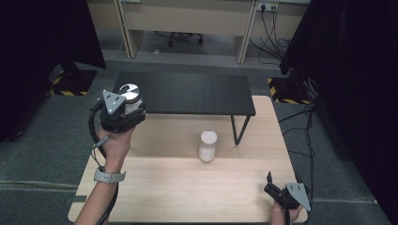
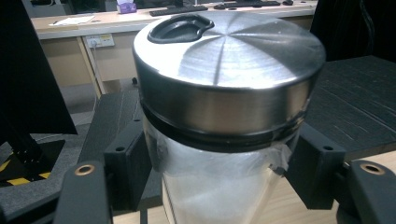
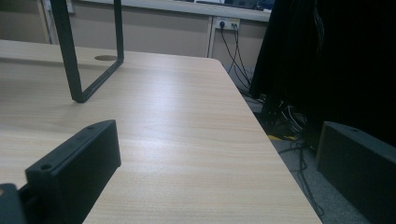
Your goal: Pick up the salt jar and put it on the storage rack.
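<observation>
Clamped between the 2 jaws of the left gripper point(image 2: 219, 186) sits a clear jar point(image 2: 219, 191), its brushed steel lid point(image 2: 229, 60) above the pads, which press on the glass from both sides. From the high view the left gripper point(image 1: 123, 111) holds the jar point(image 1: 130, 101) above the table's left side, by the black shelf point(image 1: 187, 93). Jaws of the right gripper point(image 3: 215, 177) stand wide apart over bare wooden table point(image 3: 187, 140), holding nothing. 1 white cylinder point(image 1: 207, 146) stands mid-table. Grey carpet surrounds.
</observation>
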